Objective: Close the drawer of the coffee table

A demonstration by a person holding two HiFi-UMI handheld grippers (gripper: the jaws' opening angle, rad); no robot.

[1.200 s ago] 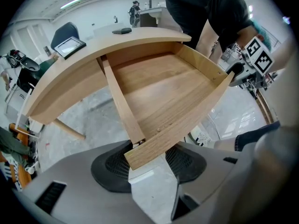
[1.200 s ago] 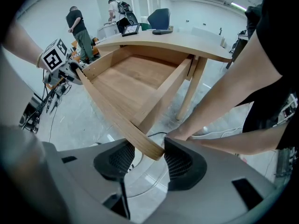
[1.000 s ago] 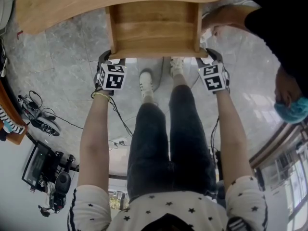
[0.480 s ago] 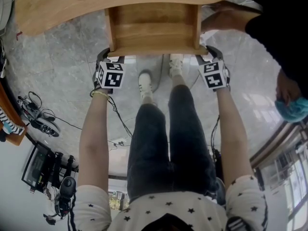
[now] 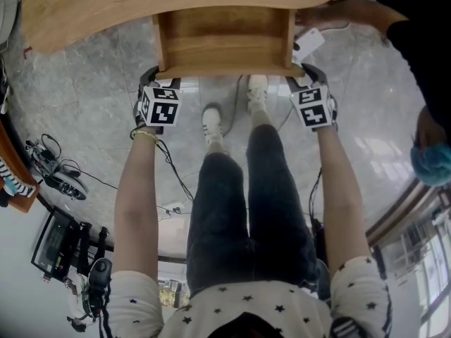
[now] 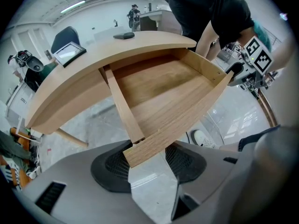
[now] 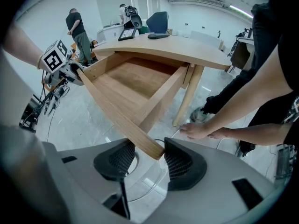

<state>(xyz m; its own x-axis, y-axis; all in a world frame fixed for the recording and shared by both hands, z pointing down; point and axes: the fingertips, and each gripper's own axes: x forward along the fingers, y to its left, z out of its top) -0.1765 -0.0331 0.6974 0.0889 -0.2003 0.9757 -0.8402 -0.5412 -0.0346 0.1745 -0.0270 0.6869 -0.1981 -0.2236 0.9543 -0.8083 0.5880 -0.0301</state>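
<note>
While open, the drawer point(image 5: 224, 48), each front corner clamped in left gripper point(image 6: 146, 158) and right gripper point(image 7: 150, 157) jaws.

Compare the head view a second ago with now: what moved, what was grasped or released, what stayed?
The drawer slid a little further into the coffee table, and the left gripper and right gripper moved forward with it. Nothing was grasped or released: both pairs of jaws stay closed on the drawer's front corners. The table and the person's shoes stayed put.
</note>
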